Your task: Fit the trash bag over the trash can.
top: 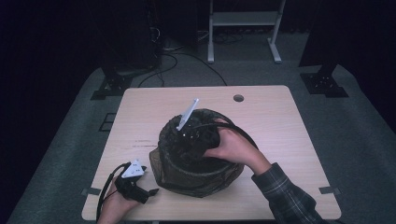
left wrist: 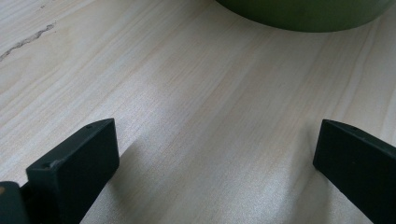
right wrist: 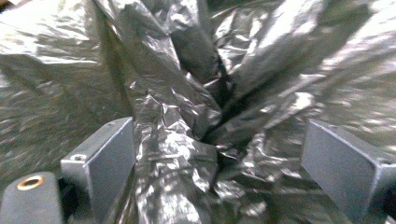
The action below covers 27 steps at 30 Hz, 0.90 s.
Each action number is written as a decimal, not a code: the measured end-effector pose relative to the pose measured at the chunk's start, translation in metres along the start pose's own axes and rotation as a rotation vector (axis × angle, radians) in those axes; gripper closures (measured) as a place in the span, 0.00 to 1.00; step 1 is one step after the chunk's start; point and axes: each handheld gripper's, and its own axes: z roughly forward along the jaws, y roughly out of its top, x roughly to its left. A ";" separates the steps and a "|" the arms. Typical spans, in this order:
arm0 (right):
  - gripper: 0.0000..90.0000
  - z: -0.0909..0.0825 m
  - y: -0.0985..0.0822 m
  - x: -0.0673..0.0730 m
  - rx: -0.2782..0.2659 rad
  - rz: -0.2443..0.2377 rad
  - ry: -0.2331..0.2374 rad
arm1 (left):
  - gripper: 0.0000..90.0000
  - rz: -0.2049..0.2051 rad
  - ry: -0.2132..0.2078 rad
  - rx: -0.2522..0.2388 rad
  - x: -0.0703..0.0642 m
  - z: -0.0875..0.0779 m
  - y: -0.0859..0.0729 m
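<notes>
Bin (top: 196,175), round and lined with a crinkled black plastic bag (top: 177,140), sits near the middle of your wooden table (top: 280,121), a little toward your side; its green wall (left wrist: 303,14) curves across the top of the left gripper view. The bag drapes over the rim and down the outside, and in the right gripper view its glossy folds (right wrist: 187,121) bunch up between the two jaws.

Your right hand (top: 236,149) reaches over the bin's mouth, with the right gripper (top: 198,135) pushed down into the liner. Its jaws stand wide apart, with plastic lying between them but not pinched.

Your left hand (top: 114,200) rests at the table's near left corner, holding the left gripper (top: 152,192) low over bare wood just beside the bin. Those jaws are spread wide as well, with nothing but tabletop between them.
</notes>
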 end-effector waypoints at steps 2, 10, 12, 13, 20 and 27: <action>0.10 -0.008 -0.003 -0.001 -0.028 0.004 0.003 | 0.00 0.000 0.000 0.000 0.000 0.000 0.000; 0.10 -0.045 -0.026 -0.001 -0.146 0.030 -0.036 | 0.00 0.000 0.001 0.000 0.000 0.000 0.000; 0.10 -0.055 -0.034 -0.002 -0.176 0.042 -0.048 | 0.00 0.000 0.001 -0.001 0.000 0.000 0.000; 0.10 -0.059 -0.038 -0.002 -0.191 0.047 -0.056 | 0.00 0.001 0.001 0.001 0.000 0.000 0.000; 0.10 -0.086 -0.072 -0.006 -0.298 0.102 -0.091 | 0.00 0.000 0.001 -0.001 0.000 0.000 0.000; 0.10 -0.106 -0.113 -0.008 -0.368 0.163 -0.113 | 0.00 0.000 0.001 -0.001 0.000 0.000 0.000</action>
